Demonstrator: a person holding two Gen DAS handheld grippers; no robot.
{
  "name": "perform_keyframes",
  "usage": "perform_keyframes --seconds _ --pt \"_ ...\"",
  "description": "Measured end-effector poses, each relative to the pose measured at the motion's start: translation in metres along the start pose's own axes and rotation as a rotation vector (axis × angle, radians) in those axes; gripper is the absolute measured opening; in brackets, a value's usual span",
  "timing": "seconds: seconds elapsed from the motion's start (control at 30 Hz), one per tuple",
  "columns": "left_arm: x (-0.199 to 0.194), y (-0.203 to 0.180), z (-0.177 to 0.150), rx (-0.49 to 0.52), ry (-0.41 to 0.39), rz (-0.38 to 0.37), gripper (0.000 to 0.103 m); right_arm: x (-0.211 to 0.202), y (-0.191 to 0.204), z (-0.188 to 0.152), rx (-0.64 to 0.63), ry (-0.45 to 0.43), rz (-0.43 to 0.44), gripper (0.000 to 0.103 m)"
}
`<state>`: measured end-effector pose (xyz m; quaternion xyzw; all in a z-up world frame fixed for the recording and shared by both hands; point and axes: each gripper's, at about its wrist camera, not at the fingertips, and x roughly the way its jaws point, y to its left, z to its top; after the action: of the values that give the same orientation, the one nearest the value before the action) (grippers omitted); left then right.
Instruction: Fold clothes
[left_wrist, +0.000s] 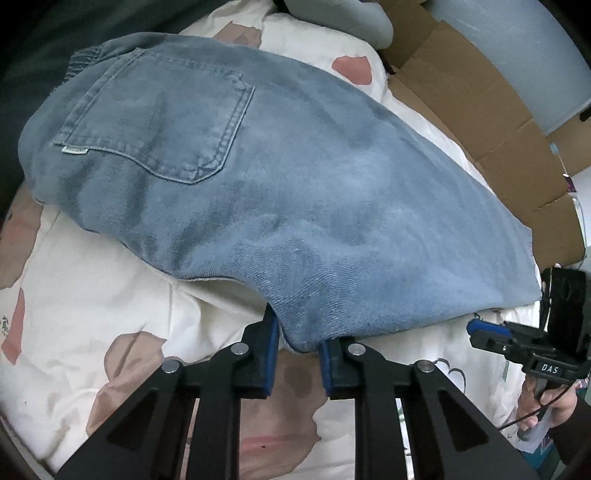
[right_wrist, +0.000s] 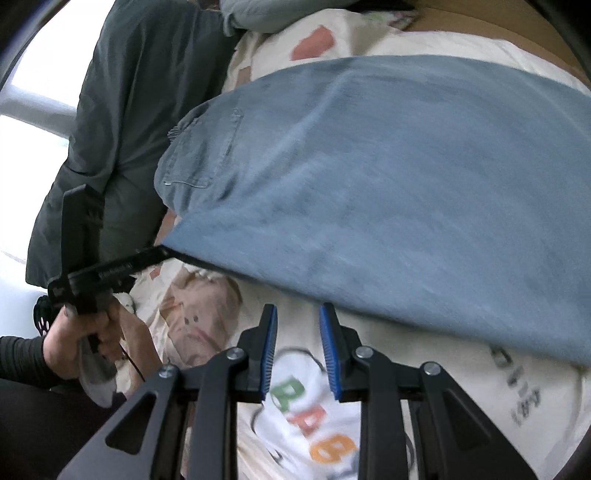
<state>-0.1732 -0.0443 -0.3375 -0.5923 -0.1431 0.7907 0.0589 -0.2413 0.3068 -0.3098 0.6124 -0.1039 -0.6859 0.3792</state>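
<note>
Blue jeans (left_wrist: 295, 166) lie folded lengthwise on a patterned quilt, back pocket (left_wrist: 159, 118) facing up at the far left. My left gripper (left_wrist: 299, 334) is shut on the near edge of the jeans, a fold of denim pinched between its blue pads. The right wrist view shows the same gripper (right_wrist: 162, 253) biting the left end of the jeans (right_wrist: 388, 184) edge. My right gripper (right_wrist: 298, 314) hovers just short of the jeans' near edge, pads a little apart with only quilt showing between them. It also shows in the left wrist view, the right gripper (left_wrist: 480, 332) beside the jeans' right corner.
The cream quilt (left_wrist: 92, 295) with pink and brown patches covers the bed. Flattened cardboard (left_wrist: 480, 110) lies along the far right. A dark green jacket (right_wrist: 122, 110) lies at the left and a grey pillow (left_wrist: 343, 18) at the far end. A hand (right_wrist: 74, 336) holds the left gripper's handle.
</note>
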Motion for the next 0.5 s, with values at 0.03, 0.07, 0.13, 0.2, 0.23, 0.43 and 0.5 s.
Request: perform_keyframes --seconds 0.03,0.07,0.13,0.2,0.23,0.43,0.5 --pt "-0.001 0.0 0.001 0.001 -0.001 -0.003 0.018 -0.005 -0.005 -0.005 0.013 -0.006 -0.004 0.023" --pt "-0.001 -0.001 0.002 0.002 -0.001 -0.006 0.018 -0.012 -0.012 -0.01 0.031 -0.016 -0.007 0.023" --pt "-0.002 -0.002 0.004 0.007 -0.005 -0.009 0.018 -0.028 -0.026 -0.019 0.07 -0.039 -0.011 0.023" --pt "-0.007 0.001 0.002 0.003 -0.005 -0.013 0.017 -0.041 -0.038 -0.027 0.105 -0.066 -0.015 0.027" --pt "-0.007 -0.001 0.004 0.002 -0.005 -0.014 0.017 -0.047 -0.044 -0.03 0.122 -0.081 -0.021 0.03" --pt "-0.011 -0.005 0.01 0.0 -0.007 -0.018 0.017 -0.088 -0.092 -0.053 0.277 -0.197 -0.042 0.035" --pt "-0.012 -0.004 0.012 -0.01 -0.011 -0.025 0.017 -0.101 -0.107 -0.059 0.313 -0.228 -0.053 0.046"
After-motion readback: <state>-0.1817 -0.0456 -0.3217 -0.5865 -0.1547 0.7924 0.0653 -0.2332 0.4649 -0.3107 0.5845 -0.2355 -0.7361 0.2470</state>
